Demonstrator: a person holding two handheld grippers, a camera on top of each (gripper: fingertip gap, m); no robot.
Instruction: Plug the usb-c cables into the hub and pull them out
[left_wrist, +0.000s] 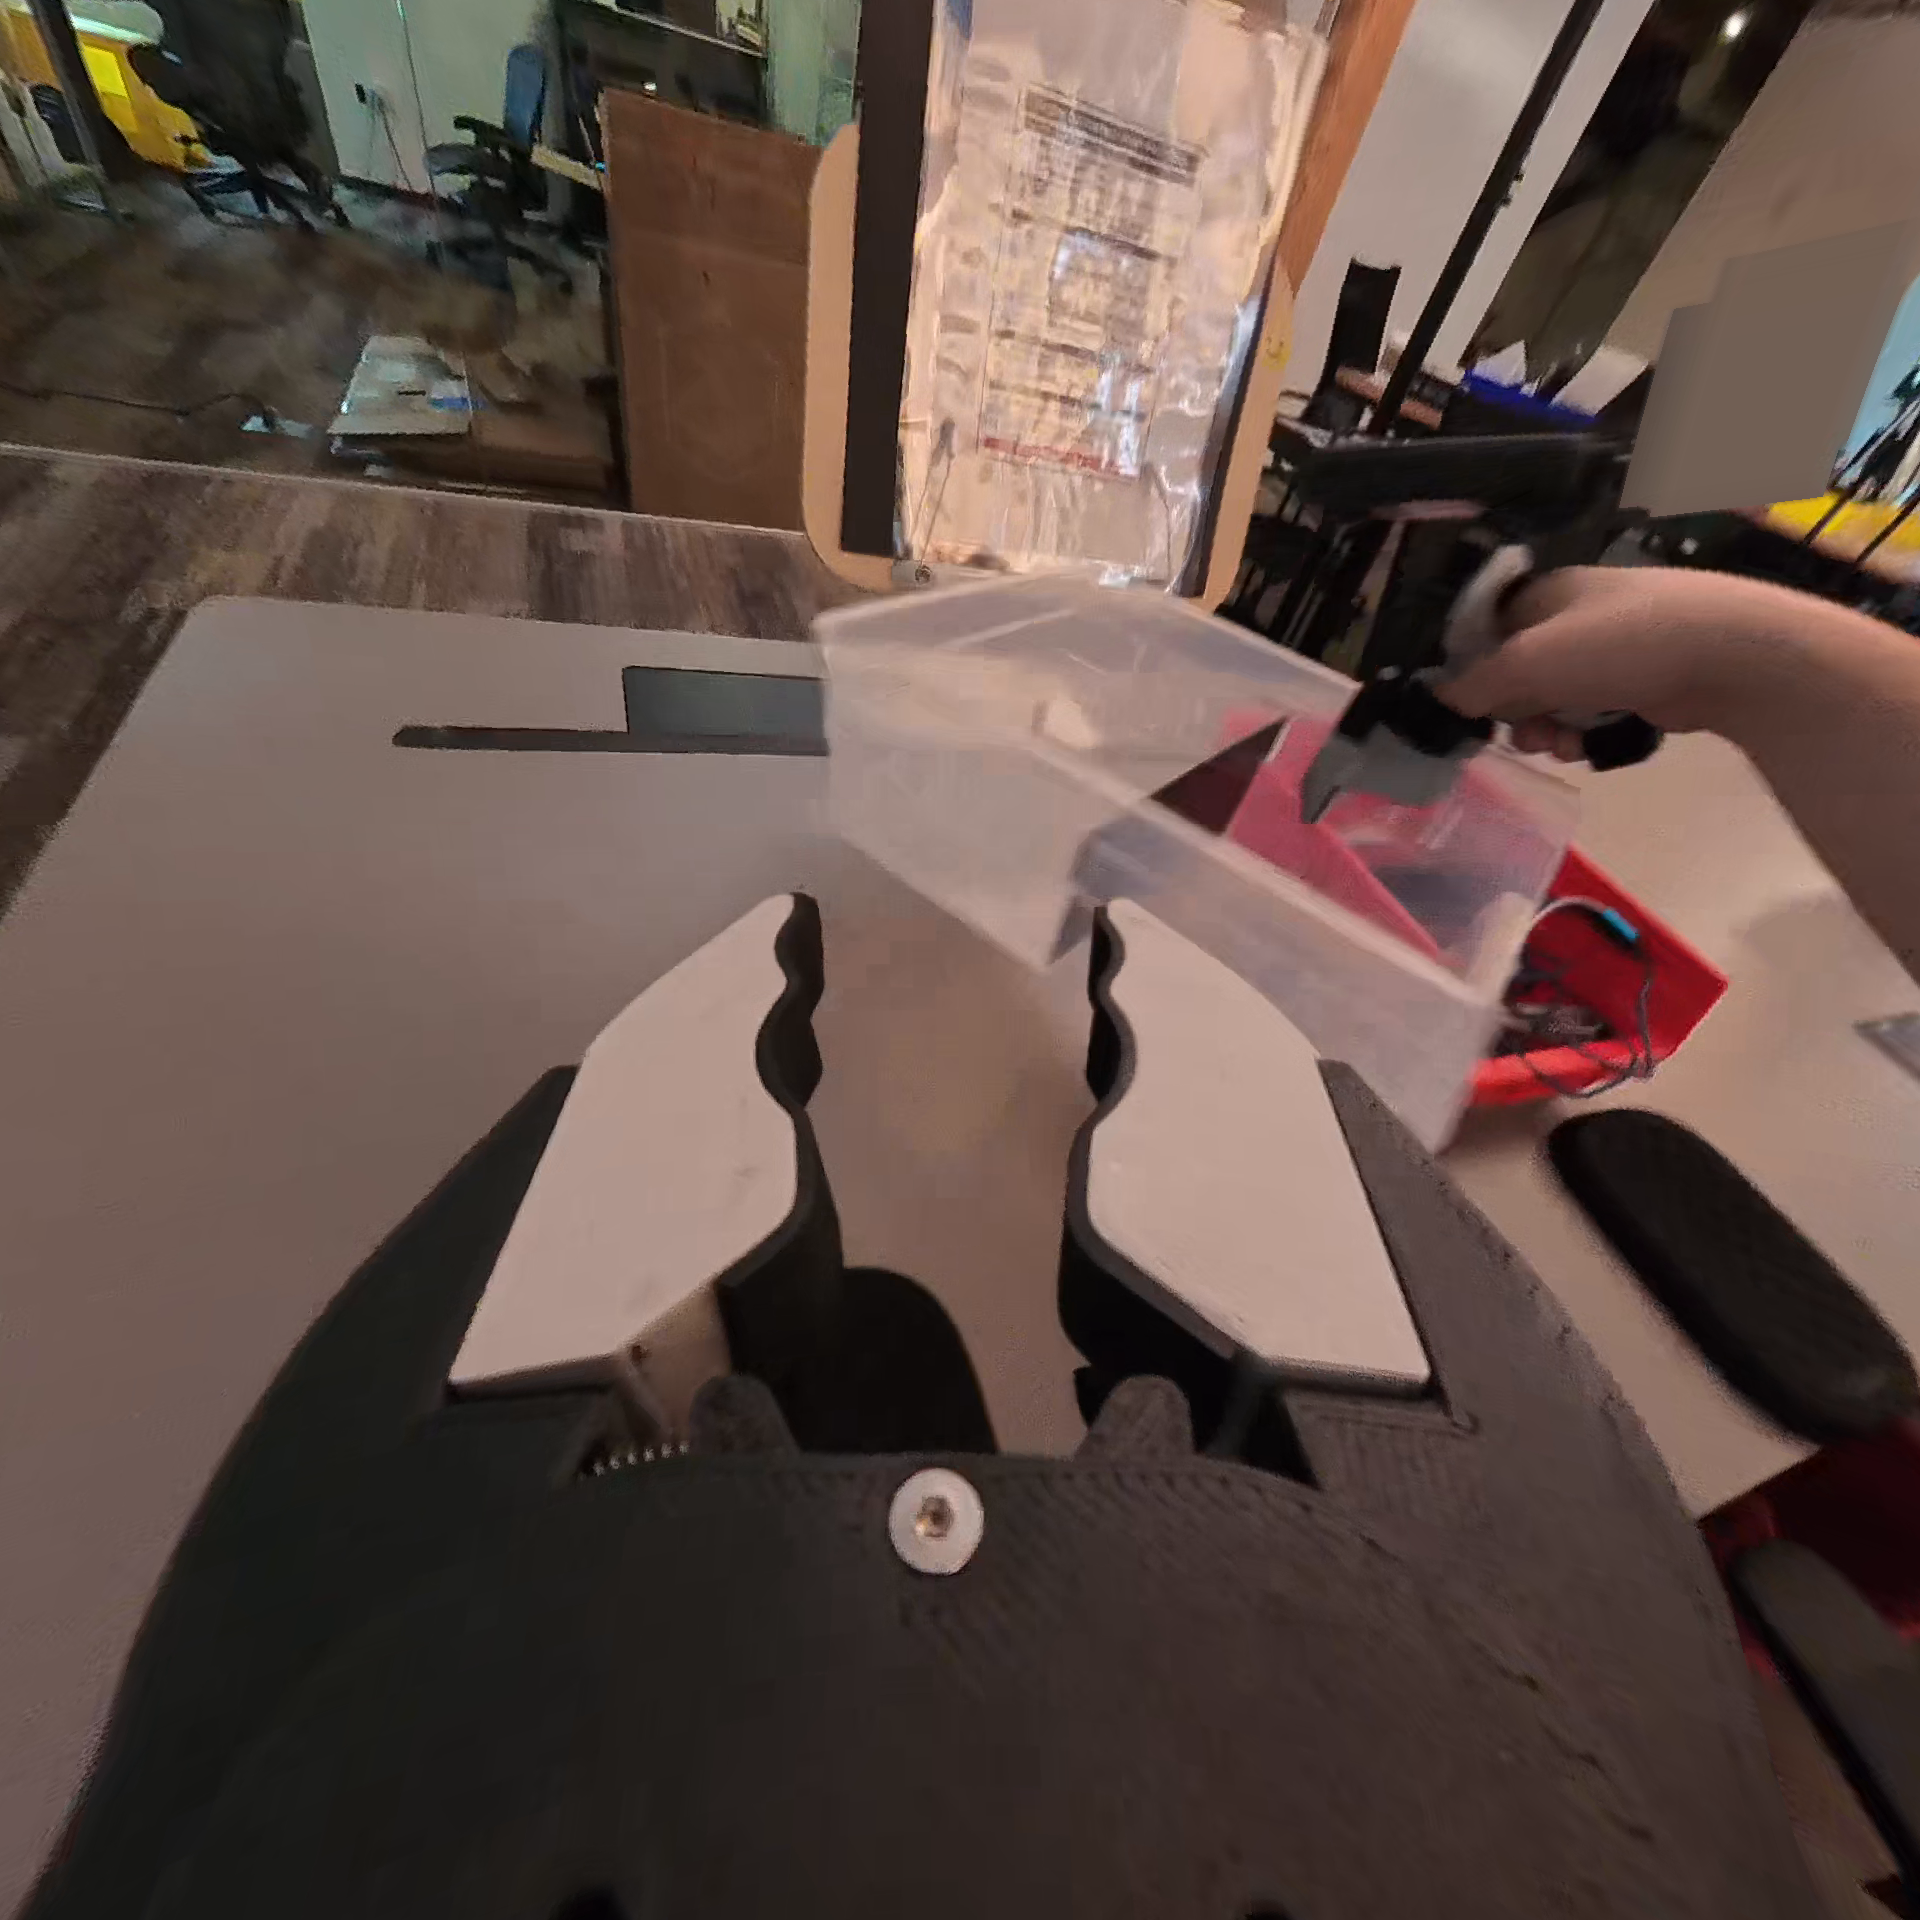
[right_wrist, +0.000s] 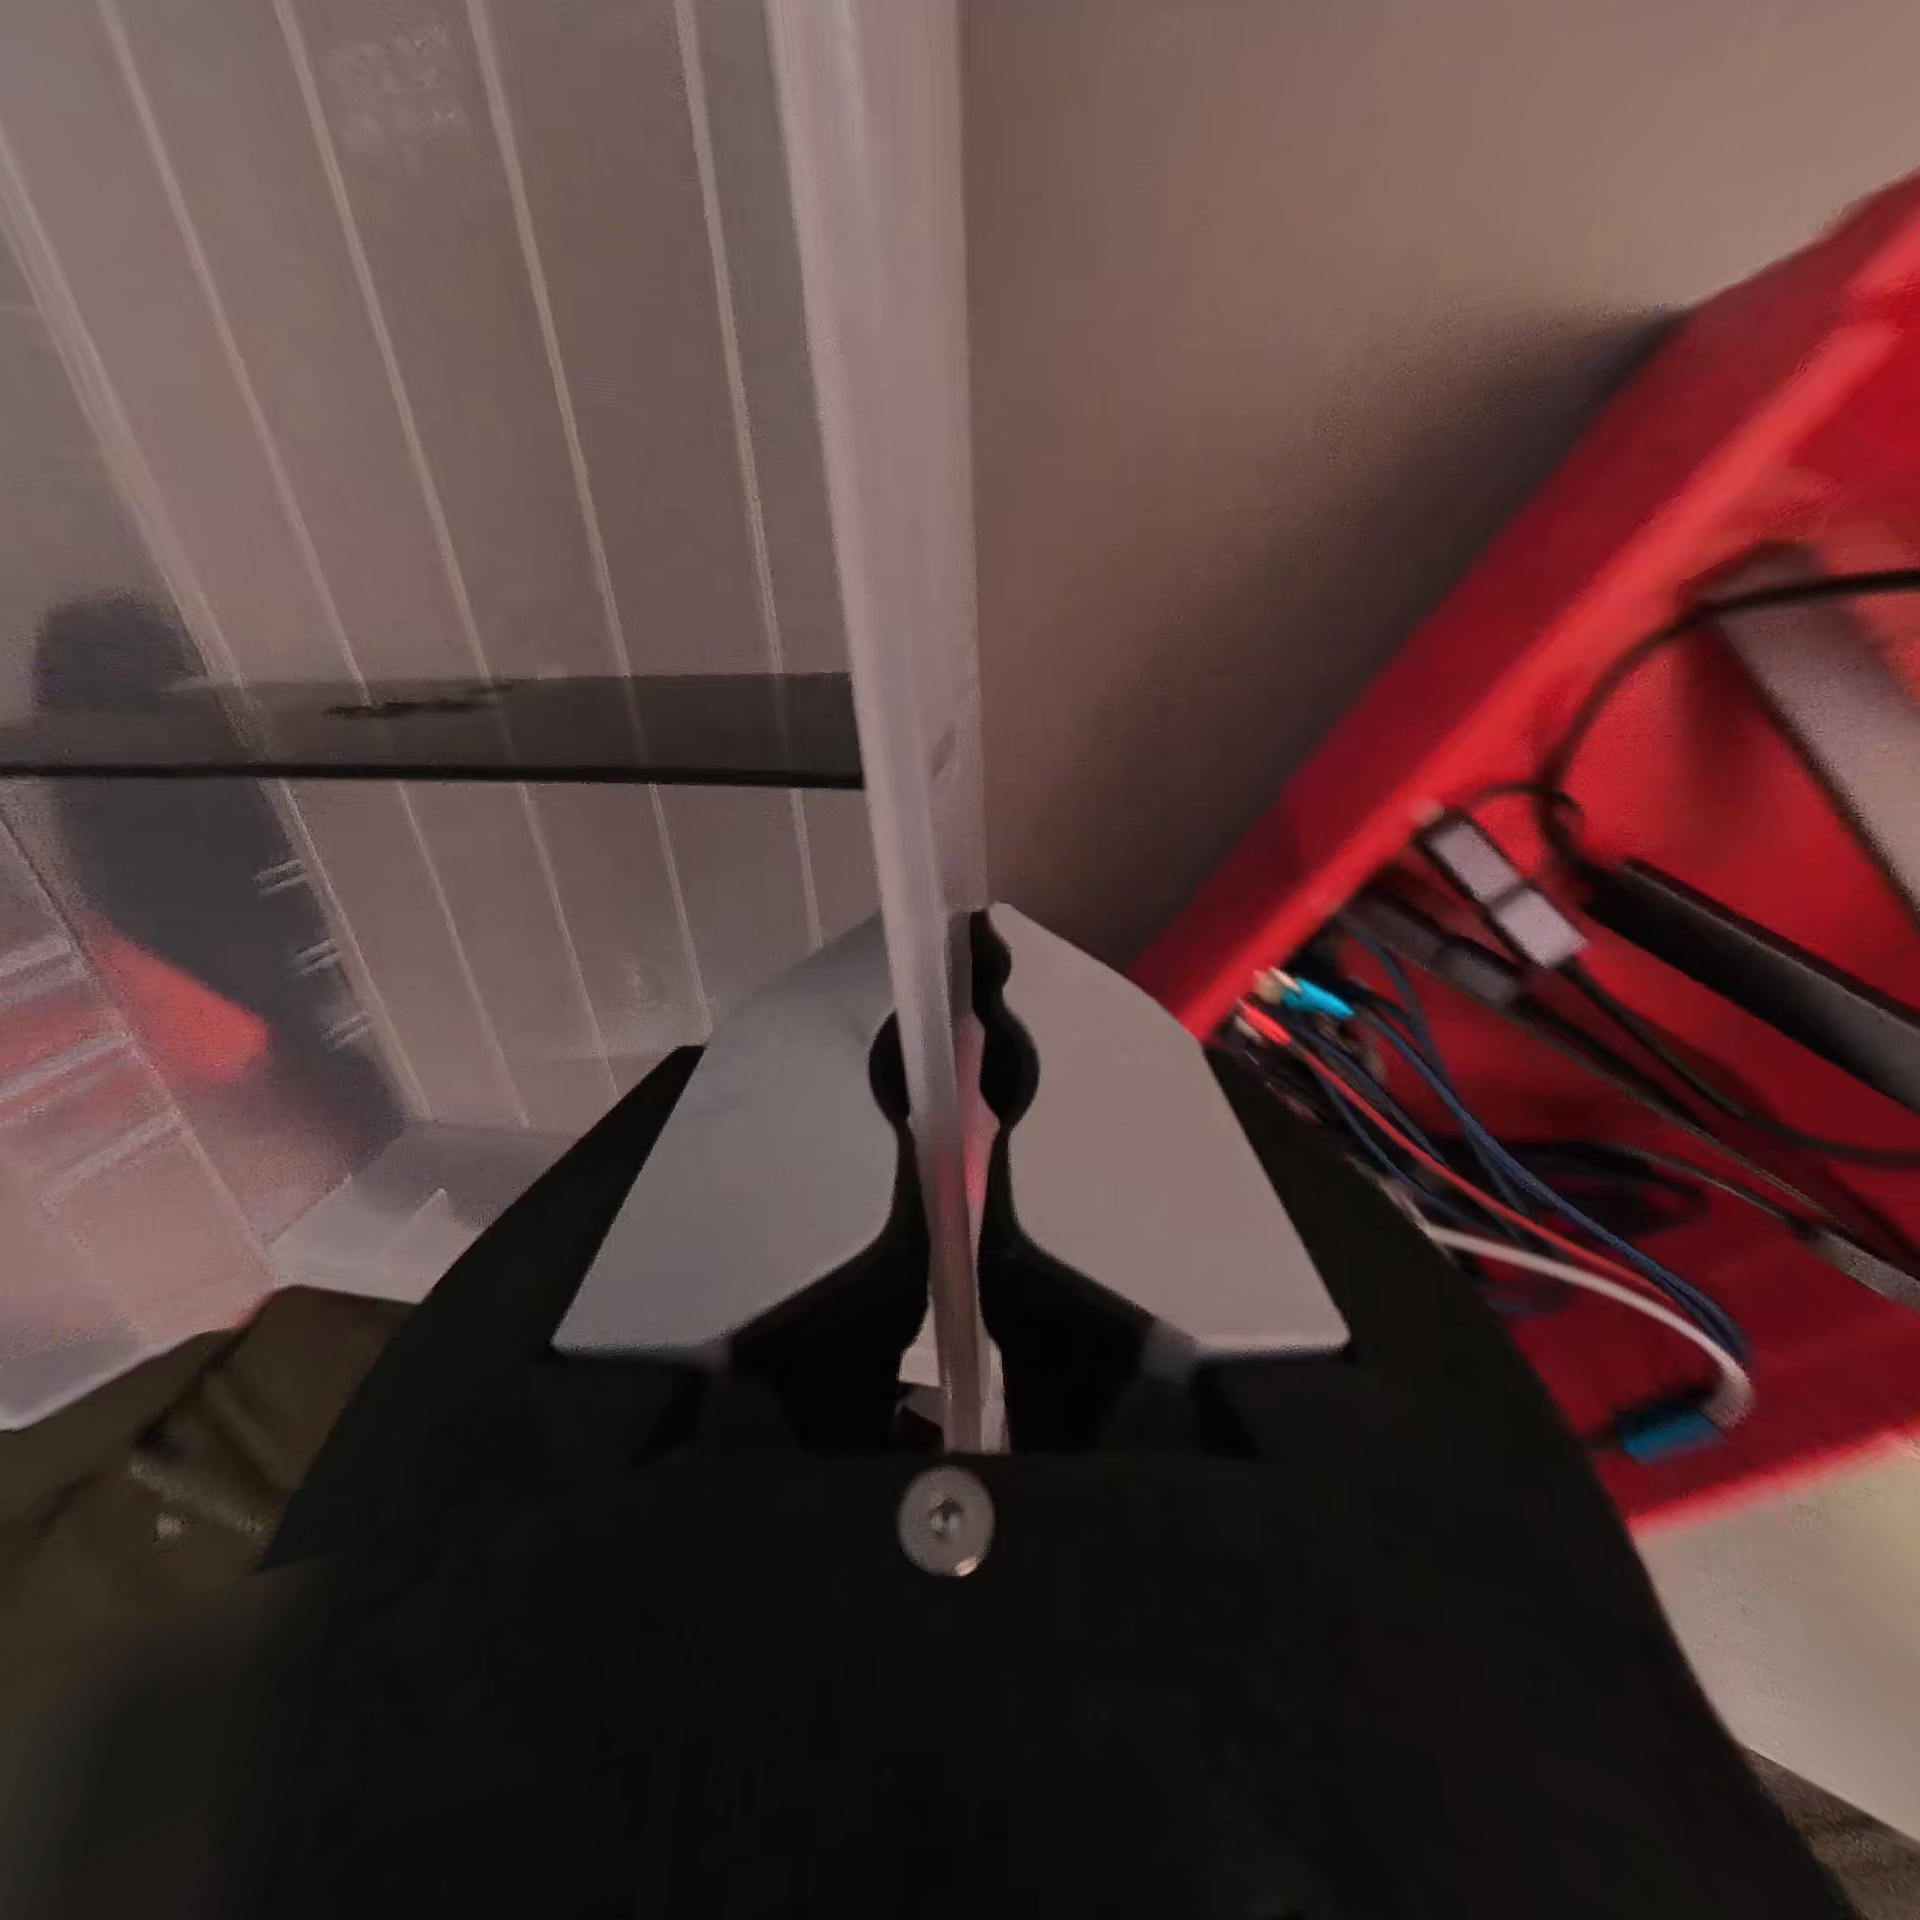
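My right gripper (right_wrist: 935, 935) is shut on the thin wall of a clear plastic box (right_wrist: 914, 623); both pads press on the wall. The left wrist view shows that gripper (left_wrist: 1340, 769) holding the box (left_wrist: 1039, 790) tilted in the air above the table. Under it lies a red tray (right_wrist: 1538, 644) with several coloured cables (right_wrist: 1455, 1164) and grey plugs (right_wrist: 1496, 894); the tray also shows in the left wrist view (left_wrist: 1631, 966). My left gripper (left_wrist: 951, 925) is open and empty over the white table (left_wrist: 364, 935), its right fingertip just below the box's near corner.
A black oblong pad (left_wrist: 1714, 1247) lies on the table at the right. A dark cut-out slot (left_wrist: 644, 717) runs across the table's far part. A person's hand (left_wrist: 1662, 665) holds the right gripper. A plastic-covered sheet (left_wrist: 1081, 312) hangs behind the table. The grippers' ends are close to 35 centimetres from one another.
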